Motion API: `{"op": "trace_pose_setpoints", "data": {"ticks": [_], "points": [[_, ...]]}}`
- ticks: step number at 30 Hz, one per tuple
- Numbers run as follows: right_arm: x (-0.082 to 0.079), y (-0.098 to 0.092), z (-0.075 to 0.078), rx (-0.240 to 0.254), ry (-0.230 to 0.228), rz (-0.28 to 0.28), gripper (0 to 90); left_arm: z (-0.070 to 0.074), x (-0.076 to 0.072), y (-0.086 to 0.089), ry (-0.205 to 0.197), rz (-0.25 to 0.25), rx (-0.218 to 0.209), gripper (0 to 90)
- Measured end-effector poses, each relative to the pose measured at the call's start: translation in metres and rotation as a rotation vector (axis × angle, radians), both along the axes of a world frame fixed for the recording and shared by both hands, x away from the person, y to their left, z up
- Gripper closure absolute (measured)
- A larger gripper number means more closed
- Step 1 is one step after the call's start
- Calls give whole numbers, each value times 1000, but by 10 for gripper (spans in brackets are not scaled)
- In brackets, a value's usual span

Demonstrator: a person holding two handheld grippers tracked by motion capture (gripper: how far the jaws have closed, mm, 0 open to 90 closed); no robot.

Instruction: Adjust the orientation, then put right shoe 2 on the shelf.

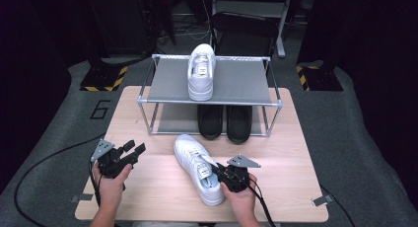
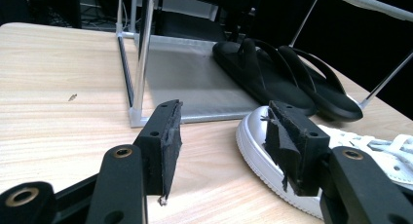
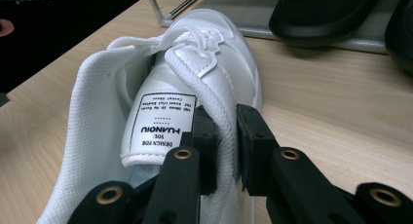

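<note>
Table (image 1: 148, 187): wood, under both tongs.
Rack (image 1: 209, 102): beyond the tongs; second shoe (image 1: 201, 71) kept on top, sandals (image 1: 225, 122) below.
Shoe (image 3: 160, 112): collar pinched by right tongs (image 3: 225, 136).
Left tongs (image 2: 221, 136): spread apart, nothing held, left of shoe.

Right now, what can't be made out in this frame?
- Slippers, high view: heels hidden under the rack's top shelf.
- Sneaker on the table, right gripper view: heel cut off by the bottom edge.
- Its tongue label: small print unreadable.
- Left gripper view: same sneaker's rear cut off at right.
</note>
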State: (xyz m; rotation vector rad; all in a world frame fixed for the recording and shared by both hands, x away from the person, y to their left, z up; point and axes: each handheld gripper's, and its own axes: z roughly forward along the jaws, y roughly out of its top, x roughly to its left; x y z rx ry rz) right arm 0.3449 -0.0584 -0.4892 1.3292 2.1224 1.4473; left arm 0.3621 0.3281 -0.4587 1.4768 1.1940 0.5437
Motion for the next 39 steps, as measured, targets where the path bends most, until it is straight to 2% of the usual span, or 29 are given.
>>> {"op": "trace_pose_setpoints", "data": {"ticks": [15,21,24,27,34,35,39], "points": [[-1,0,-1,22,-20,-7,813,1,-1,3,0,9,1,469],[-3,0,-1,37,-4,-16,815,0,0,4,-3,10,-1,469],[-4,-1,0,37,-11,-12,816,0,0,4,0,10,0,469],[-5,-2,1,39,-16,-17,817,0,-1,4,2,11,-1,469],[-8,-7,8,79,-14,-27,816,0,-1,5,2,15,0,469],[-7,-8,9,73,-27,-23,816,0,-1,5,0,15,-2,469],[-9,-9,14,75,-32,-29,816,0,-1,5,0,16,-2,469]]}}
